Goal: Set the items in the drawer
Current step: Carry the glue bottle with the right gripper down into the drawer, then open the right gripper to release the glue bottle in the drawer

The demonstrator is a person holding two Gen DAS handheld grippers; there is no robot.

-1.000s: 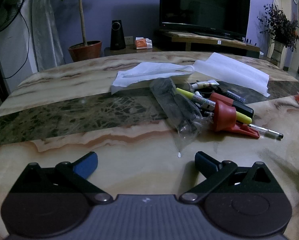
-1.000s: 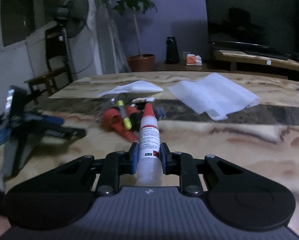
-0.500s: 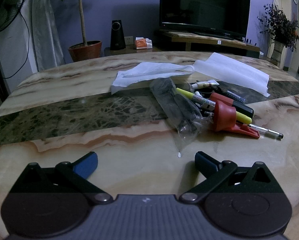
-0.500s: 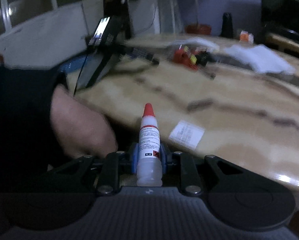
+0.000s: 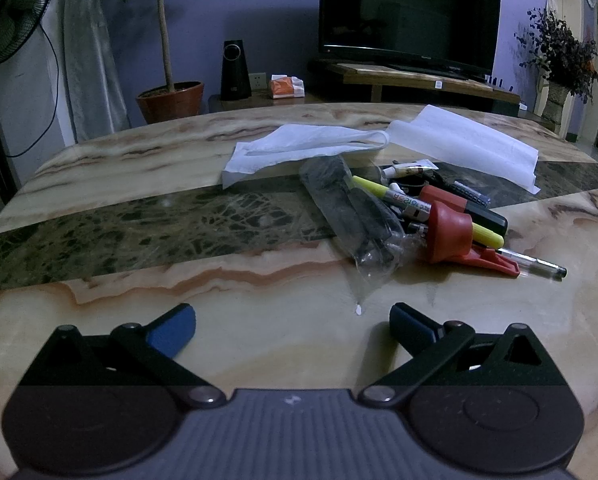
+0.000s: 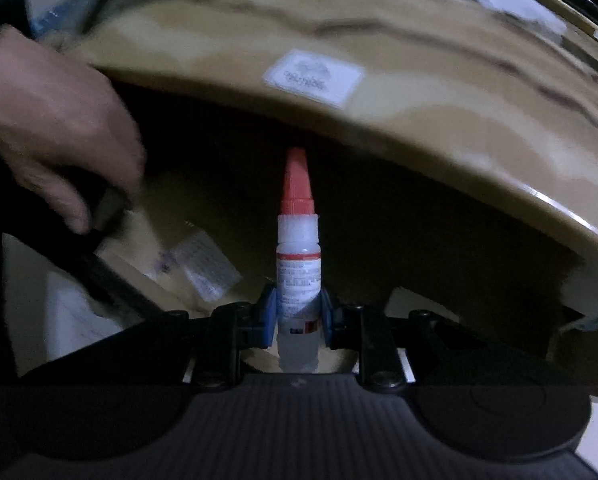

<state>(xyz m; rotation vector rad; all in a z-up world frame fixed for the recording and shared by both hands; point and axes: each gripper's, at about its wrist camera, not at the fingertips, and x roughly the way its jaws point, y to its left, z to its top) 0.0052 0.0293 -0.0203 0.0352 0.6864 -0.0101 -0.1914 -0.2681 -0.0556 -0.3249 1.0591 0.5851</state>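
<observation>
You are holding the right gripper [image 6: 297,312] clamped on a small glue bottle [image 6: 298,264], its blue pads pressing the labelled body from both sides while the red nozzle is pointing straight ahead of the jaws. Ahead of the nozzle and below the pale rim of the table [image 6: 439,136], a dark recess is opening up; I take it to be the drawer [image 6: 399,240], though its floor is too dim to make out. A clear packet [image 6: 203,266] is lying to the left of the bottle, apparently already inside. Further left, a bare hand [image 6: 55,120] is resting on a dark bar, likely the drawer front.

You are keeping the left gripper [image 5: 293,318] with its jaws wide apart and nothing between them, hovering over bare marble. Ahead of it and a little to the right, the remaining pile is waiting: a plastic bag of dark parts [image 5: 355,216], a yellow marker [image 5: 383,192], a red funnel-shaped piece [image 5: 449,232], a clear pen [image 5: 539,266] and a small white tube [image 5: 413,168].

So the job is looking early: one bottle is on its way in, not yet released, and most items are still on the table.
</observation>
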